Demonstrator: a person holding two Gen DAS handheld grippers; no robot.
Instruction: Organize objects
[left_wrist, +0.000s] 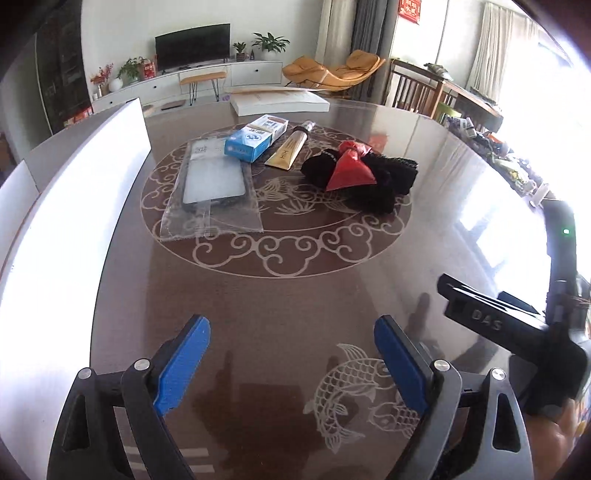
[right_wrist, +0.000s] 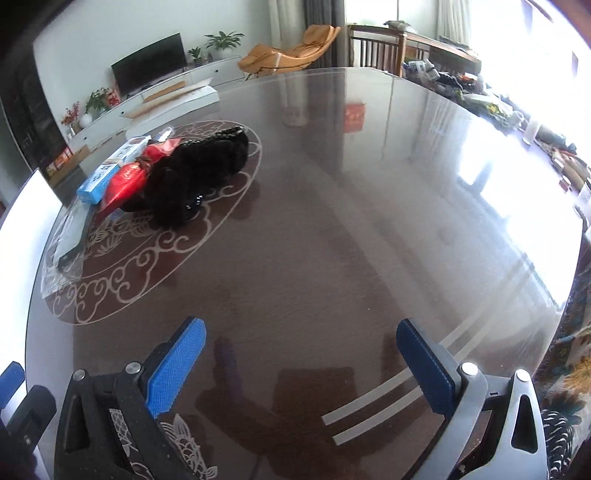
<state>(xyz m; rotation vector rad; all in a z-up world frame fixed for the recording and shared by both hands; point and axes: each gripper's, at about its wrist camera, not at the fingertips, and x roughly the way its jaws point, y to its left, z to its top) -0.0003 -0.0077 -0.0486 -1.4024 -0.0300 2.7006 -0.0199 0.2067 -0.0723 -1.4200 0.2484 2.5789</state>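
Several objects lie in a cluster on the round patterned table (left_wrist: 295, 302). In the left wrist view these are a dark phone case in a clear plastic sleeve (left_wrist: 214, 184), a blue and white box (left_wrist: 255, 138), a gold tube (left_wrist: 290, 149), and a black fuzzy cloth (left_wrist: 373, 192) with a red bag (left_wrist: 351, 170) on it. My left gripper (left_wrist: 292, 326) stands open over bare table, well short of them. In the right wrist view my right gripper (right_wrist: 301, 328) is open and empty, with the black cloth (right_wrist: 199, 173), red bag (right_wrist: 125, 182) and blue box (right_wrist: 110, 170) far to its upper left.
A tall white box (left_wrist: 74, 206) stands along the table's left side, and a flat white box (left_wrist: 280, 101) lies at the far edge. Clutter (right_wrist: 480, 96) lines the far right rim. The right gripper's black body (left_wrist: 480, 314) sits close beside my left one.
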